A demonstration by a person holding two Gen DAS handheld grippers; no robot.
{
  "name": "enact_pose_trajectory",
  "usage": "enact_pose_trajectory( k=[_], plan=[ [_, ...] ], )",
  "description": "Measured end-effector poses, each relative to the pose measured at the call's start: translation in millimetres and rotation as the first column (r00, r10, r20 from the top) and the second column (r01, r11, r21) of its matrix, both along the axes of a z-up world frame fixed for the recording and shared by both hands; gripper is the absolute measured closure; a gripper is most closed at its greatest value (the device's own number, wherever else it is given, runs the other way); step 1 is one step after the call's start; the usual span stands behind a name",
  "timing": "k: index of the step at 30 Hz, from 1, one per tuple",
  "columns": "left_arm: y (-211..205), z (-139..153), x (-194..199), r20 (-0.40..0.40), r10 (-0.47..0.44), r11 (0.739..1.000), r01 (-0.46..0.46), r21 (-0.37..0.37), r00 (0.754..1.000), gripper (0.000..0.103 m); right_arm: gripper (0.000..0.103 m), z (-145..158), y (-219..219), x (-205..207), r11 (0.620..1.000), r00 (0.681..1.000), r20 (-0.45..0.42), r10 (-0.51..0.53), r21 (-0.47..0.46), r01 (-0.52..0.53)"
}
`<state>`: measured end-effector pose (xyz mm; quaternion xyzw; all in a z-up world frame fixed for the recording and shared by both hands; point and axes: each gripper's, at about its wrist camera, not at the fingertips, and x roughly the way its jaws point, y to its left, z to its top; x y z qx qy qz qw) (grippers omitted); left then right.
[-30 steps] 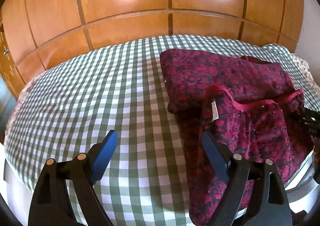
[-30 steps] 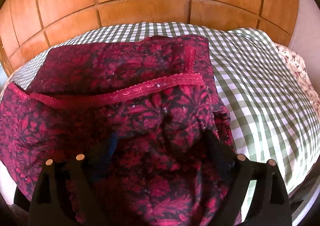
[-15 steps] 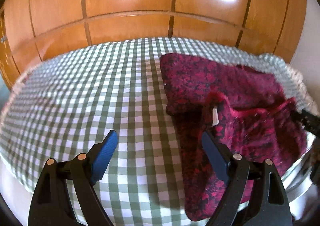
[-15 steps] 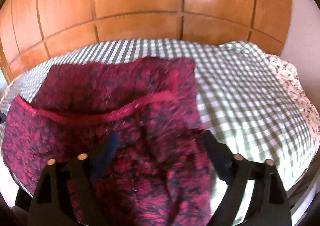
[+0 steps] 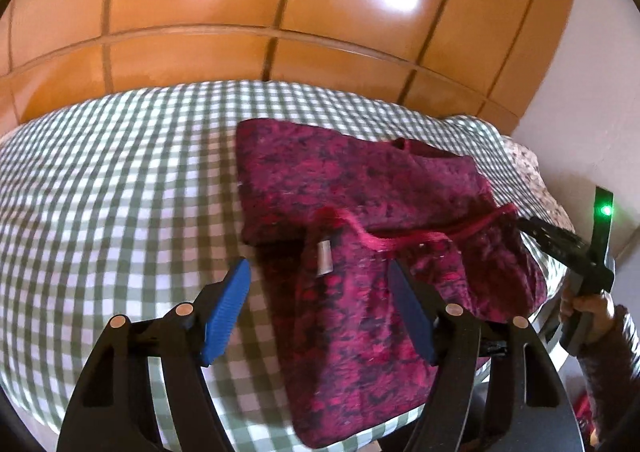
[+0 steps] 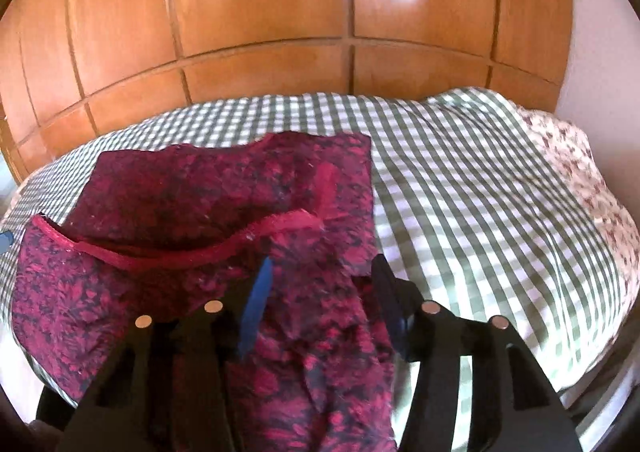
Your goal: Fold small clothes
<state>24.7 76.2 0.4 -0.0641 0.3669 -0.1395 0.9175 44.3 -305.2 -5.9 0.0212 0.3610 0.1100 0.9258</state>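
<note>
A red and black floral garment [image 5: 360, 220] lies folded on the green checked tablecloth [image 5: 120, 180], with a red trim band [image 5: 400, 240] across it and a white label [image 5: 325, 259]. My left gripper [image 5: 320, 304] is open above the garment's left near edge, empty. In the right wrist view the garment [image 6: 200, 204] fills the left half. My right gripper [image 6: 320, 292] is partly closed around a raised fold of the garment's right near edge. The right gripper also shows in the left wrist view [image 5: 560, 248] at the garment's right edge.
Wooden wardrobe doors [image 5: 280, 12] stand close behind the table. A floral cloth [image 6: 580, 172] lies at the table's right end. A white wall [image 5: 600, 92] is at the right. The table's near edge [image 5: 120, 404] curves below my left gripper.
Both grippers have pulled back and risen. The right gripper's jaws have narrowed around the cloth's right edge, lifting a fold. The left gripper stays open.
</note>
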Motion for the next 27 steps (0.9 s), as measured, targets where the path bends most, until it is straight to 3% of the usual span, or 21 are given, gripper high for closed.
enact_pose_trajectory(
  k=[2, 4, 5, 6, 8, 16, 17, 18, 19, 22, 25, 26, 27],
  plan=[
    [-10, 0, 2, 0.009, -0.02, 0.999, 0.02, 0.032, 1.0, 0.033, 0.054, -3, 8, 4, 1.0, 1.0, 0.002, 0.022, -0.016, -0.022],
    [-17, -1, 6, 0.007, -0.04, 0.998, 0.04, 0.045, 0.999, 0.033, 0.072, -11, 14, 10, 0.999, 0.999, -0.021, 0.038, -0.034, -0.038],
    [-21, -2, 7, 0.005, -0.051, 0.997, 0.05, 0.05, 0.999, 0.036, 0.081, -13, 15, 11, 0.998, 0.999, -0.029, 0.034, -0.044, -0.035],
    [-24, -4, 8, 0.0, -0.06, 0.996, 0.06, 0.059, 0.998, 0.049, 0.084, -16, 14, 11, 0.998, 0.999, -0.029, 0.025, -0.05, -0.027],
    [-28, -11, 12, -0.024, -0.07, 0.994, 0.071, 0.081, 0.997, 0.056, 0.086, -19, 12, 12, 0.998, 0.999, -0.033, 0.016, -0.055, -0.017],
    [-24, -16, 14, 0.017, -0.038, 0.989, 0.035, 0.146, 0.999, 0.056, 0.086, -36, 9, 26, 0.998, 0.998, -0.057, -0.016, -0.061, 0.012],
    [-24, -18, 16, 0.01, -0.055, 0.988, 0.053, 0.148, 0.998, 0.078, 0.086, -37, 8, 26, 0.998, 0.998, -0.058, -0.015, -0.059, 0.012],
    [-25, -18, 16, 0.011, -0.06, 0.986, 0.057, 0.156, 0.998, 0.091, 0.086, -36, 8, 26, 0.998, 0.998, -0.059, -0.015, -0.056, 0.012],
    [-23, -17, 15, 0.025, -0.046, 0.986, 0.042, 0.162, 0.999, 0.091, 0.086, -31, 6, 22, 0.999, 0.998, -0.053, -0.015, -0.05, 0.013],
    [-4, -11, 8, 0.063, -0.021, 0.998, 0.017, 0.068, 0.998, 0.092, 0.088, -10, -7, 9, 1.0, 0.999, -0.011, -0.032, -0.001, 0.032],
    [5, -16, 9, 0.049, 0.0, 0.999, -0.002, 0.042, 0.999, 0.092, 0.089, -6, -20, 7, 0.997, 0.998, -0.017, -0.054, 0.049, 0.054],
    [7, -22, 14, 0.023, 0.009, 0.999, -0.01, 0.032, 1.0, 0.092, 0.092, -10, -22, 9, 0.997, 0.998, -0.03, -0.062, 0.05, 0.064],
    [8, -28, 19, -0.008, 0.012, 1.0, -0.012, 0.021, 1.0, 0.092, 0.103, -16, -23, 12, 0.996, 0.995, -0.051, -0.08, 0.039, 0.083]
  ],
)
